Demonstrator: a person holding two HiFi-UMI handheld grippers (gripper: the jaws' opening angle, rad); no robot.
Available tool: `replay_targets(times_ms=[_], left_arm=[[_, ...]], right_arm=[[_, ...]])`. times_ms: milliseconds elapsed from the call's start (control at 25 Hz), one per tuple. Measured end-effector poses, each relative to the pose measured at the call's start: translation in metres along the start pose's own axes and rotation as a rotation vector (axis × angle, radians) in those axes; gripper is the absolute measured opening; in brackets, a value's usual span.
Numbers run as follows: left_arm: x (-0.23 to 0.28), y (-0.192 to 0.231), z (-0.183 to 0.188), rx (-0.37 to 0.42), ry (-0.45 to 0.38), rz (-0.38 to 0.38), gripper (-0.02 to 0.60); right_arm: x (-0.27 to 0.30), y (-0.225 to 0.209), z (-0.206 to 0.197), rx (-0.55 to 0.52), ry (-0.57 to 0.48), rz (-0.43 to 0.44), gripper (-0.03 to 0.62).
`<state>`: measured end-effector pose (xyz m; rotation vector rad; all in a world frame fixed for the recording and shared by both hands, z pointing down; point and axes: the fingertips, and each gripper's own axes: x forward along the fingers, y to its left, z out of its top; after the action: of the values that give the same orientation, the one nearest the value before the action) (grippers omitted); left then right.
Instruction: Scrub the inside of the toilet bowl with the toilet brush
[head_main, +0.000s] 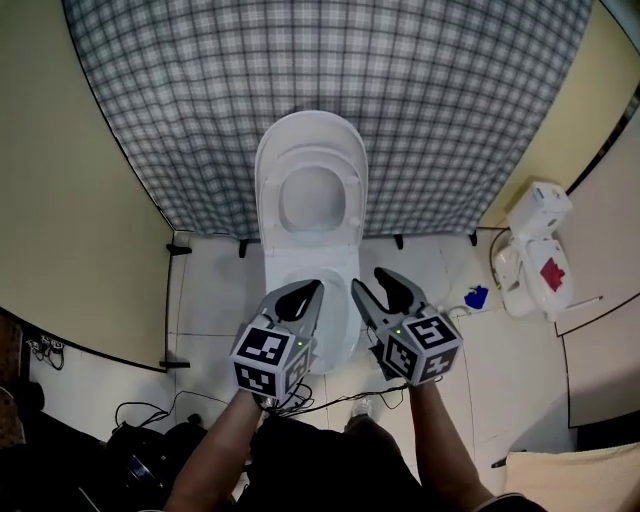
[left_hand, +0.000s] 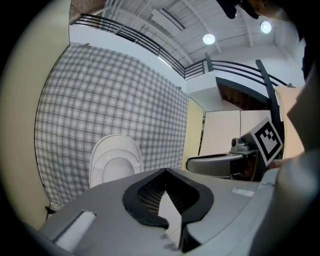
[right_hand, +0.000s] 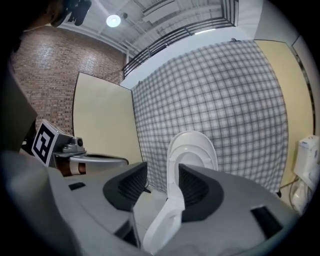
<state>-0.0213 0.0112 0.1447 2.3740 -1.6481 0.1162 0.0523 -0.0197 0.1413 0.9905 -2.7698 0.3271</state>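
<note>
A white toilet (head_main: 310, 262) stands against the checked backdrop, its lid and seat (head_main: 311, 178) raised upright. Both grippers hover side by side over the bowl's front rim. My left gripper (head_main: 312, 291) is shut, fingertips meeting with nothing in them; in the left gripper view (left_hand: 165, 169) the raised lid (left_hand: 116, 160) shows beyond. My right gripper (head_main: 368, 282) is open and empty. The right gripper view (right_hand: 162, 167) shows the bowl rim (right_hand: 167, 215) and lid (right_hand: 192, 150) through the gap, well past the pads. I see no brush in either gripper.
A grey checked backdrop (head_main: 320, 80) hangs behind the toilet between yellow panels. At the right a white appliance with a red label (head_main: 535, 255) sits on the tiled floor, a small blue object (head_main: 477, 297) beside it. Black cables (head_main: 140, 415) lie at the lower left.
</note>
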Motion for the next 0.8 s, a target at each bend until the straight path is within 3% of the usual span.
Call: replay_targets(times_ms=[320, 520, 600, 800], left_arm=[[-0.035, 0.017, 0.063, 0.008, -0.066, 0.052, 0.009], [-0.033, 0.028, 0.070, 0.009, -0.090, 0.057, 0.011], [-0.024, 0.033, 0.077, 0.016, -0.102, 0.049, 0.011], [-0.015, 0.032, 0.076, 0.010, -0.081, 0.031, 0.011]], right_arm=[[-0.002, 0.039, 0.059, -0.115, -0.064, 0.048, 0.180], [0.006, 0.036, 0.066, -0.179, -0.063, 0.012, 0.055], [0.014, 0.031, 0.073, -0.175, -0.092, 0.021, 0.002], [0.012, 0.035, 0.089, -0.074, -0.174, 0.095, 0.006]])
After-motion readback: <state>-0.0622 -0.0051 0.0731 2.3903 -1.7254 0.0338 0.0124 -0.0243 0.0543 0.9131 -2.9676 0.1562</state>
